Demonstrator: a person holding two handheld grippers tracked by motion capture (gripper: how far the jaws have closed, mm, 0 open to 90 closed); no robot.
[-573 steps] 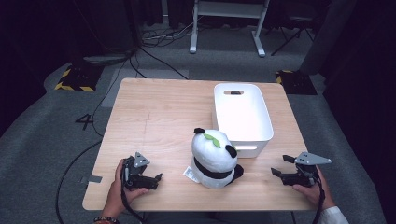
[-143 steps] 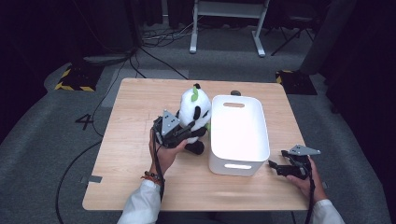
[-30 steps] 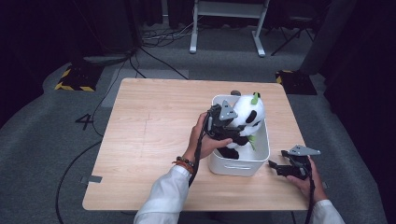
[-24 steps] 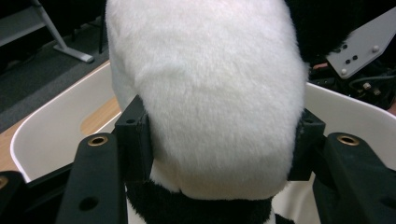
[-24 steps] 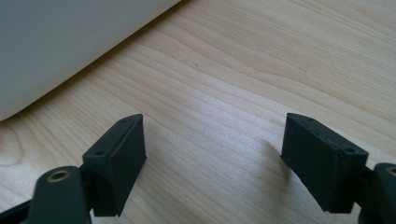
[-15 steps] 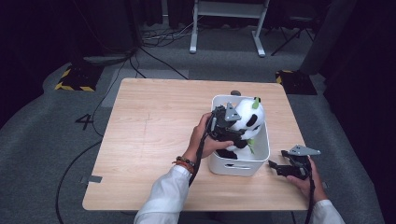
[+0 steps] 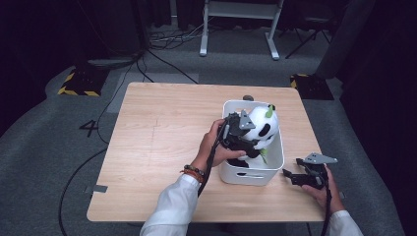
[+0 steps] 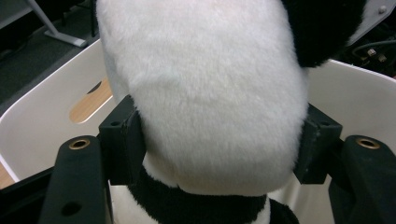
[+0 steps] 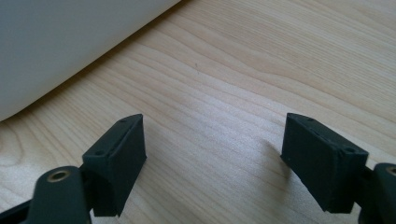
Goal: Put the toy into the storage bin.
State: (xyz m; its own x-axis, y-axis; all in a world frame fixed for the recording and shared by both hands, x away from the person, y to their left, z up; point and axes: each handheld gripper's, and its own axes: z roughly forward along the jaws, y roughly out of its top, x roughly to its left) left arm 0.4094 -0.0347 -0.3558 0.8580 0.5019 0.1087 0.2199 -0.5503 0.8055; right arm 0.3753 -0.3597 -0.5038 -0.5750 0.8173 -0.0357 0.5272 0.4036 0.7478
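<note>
1. We're gripping the panda [image 8: 205,93] w/ the left gripper [image 7: 239,132]; its jaws are pressing into the white fur from both sides, just above the black band.
2. Change vs half a sec ago: we're lowering it, so the panda is sinking further into the bin [image 7: 275,164]. Its head is still poking above the rim, ahead of the gripper.
3. Meaning: prob. we're putting the toy in the bin and are nearly done; release is likely next.
4. The right gripper [image 9: 212,161] is idling wide open w/ nothing between its jaws, low over the table [image 9: 261,70], bin wall to its upper left.
</note>
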